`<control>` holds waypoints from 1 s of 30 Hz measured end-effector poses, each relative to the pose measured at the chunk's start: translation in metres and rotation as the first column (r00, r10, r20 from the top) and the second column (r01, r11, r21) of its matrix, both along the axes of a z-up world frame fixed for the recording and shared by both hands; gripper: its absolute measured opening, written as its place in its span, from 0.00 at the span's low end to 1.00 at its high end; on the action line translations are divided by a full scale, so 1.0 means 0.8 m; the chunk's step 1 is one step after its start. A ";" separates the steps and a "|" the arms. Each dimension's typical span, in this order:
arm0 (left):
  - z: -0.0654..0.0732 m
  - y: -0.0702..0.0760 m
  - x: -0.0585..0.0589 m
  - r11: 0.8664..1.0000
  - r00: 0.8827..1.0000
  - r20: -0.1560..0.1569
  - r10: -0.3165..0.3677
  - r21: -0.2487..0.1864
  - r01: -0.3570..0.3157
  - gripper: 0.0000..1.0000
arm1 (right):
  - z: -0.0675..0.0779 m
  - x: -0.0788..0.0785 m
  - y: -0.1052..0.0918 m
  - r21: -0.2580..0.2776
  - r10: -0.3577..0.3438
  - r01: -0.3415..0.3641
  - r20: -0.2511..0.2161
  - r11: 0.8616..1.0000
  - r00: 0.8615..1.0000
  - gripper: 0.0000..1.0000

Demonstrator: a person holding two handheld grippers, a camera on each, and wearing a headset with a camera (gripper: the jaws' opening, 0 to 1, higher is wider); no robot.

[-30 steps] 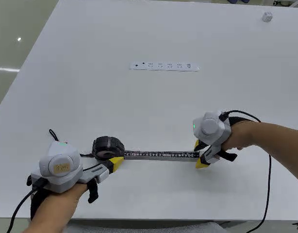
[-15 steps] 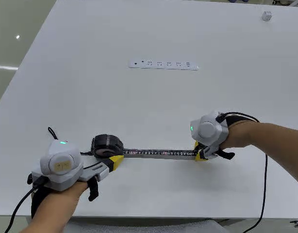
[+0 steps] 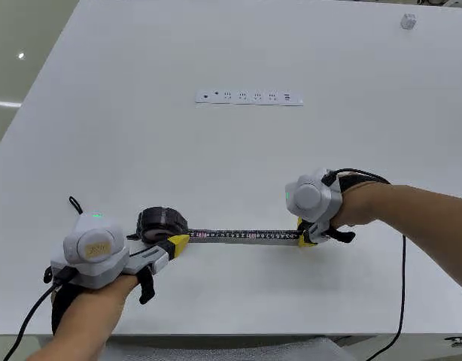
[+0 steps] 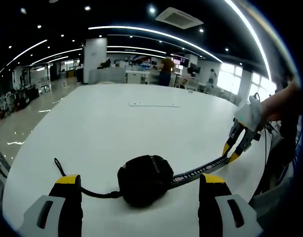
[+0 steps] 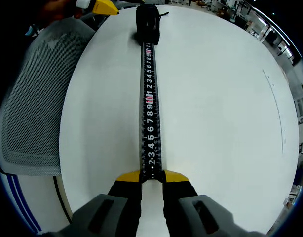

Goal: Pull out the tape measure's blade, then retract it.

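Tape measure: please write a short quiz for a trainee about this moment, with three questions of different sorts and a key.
1. True or false: the blade is fully inside the case.
2. Choose one. What is the right gripper shut on? A: the end of the blade. B: the case. C: nothing.
3. Fill in the missing word: the jaws of the left gripper stand ____, one on each side of the case, without touching it.

Key: 1 false, since the blade lies stretched out on the table; 2 A; 3 open.
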State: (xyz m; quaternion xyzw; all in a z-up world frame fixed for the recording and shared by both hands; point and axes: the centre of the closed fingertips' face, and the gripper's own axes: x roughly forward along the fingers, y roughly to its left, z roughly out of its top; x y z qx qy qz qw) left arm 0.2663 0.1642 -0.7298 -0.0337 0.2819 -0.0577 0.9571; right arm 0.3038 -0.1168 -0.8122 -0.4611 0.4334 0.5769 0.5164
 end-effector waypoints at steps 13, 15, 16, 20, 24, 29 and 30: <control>-0.016 0.000 0.017 0.995 0.995 -0.012 0.095 -0.002 -0.095 1.00 | -0.002 0.001 -0.001 -0.029 -0.051 0.051 -0.002 0.998 0.999 0.15; -0.021 0.003 0.017 0.992 0.992 -0.029 0.122 -0.014 -0.123 1.00 | -0.001 0.001 -0.001 -0.035 -0.047 0.047 -0.001 0.998 0.999 0.15; -0.024 0.005 0.018 0.991 0.991 -0.030 0.134 -0.016 -0.134 1.00 | -0.001 0.000 -0.001 -0.036 -0.044 0.044 -0.001 0.998 0.999 0.15; -0.035 0.011 0.017 0.985 0.984 -0.058 0.167 -0.041 -0.169 1.00 | -0.001 0.000 -0.002 -0.031 -0.046 0.046 -0.001 0.998 0.999 0.16; -0.036 0.008 0.015 0.985 0.984 -0.072 0.165 -0.046 -0.168 0.98 | -0.001 0.000 -0.001 -0.024 -0.062 0.062 -0.003 0.998 0.998 0.16; -0.038 0.004 0.020 0.985 0.984 -0.075 0.160 -0.049 -0.164 0.94 | -0.001 0.000 -0.001 -0.023 -0.077 0.076 -0.006 0.997 0.997 0.16; -0.038 0.002 0.021 0.985 0.984 -0.077 0.158 -0.050 -0.163 0.94 | -0.001 0.000 -0.001 -0.025 -0.076 0.075 -0.005 0.997 0.997 0.16</control>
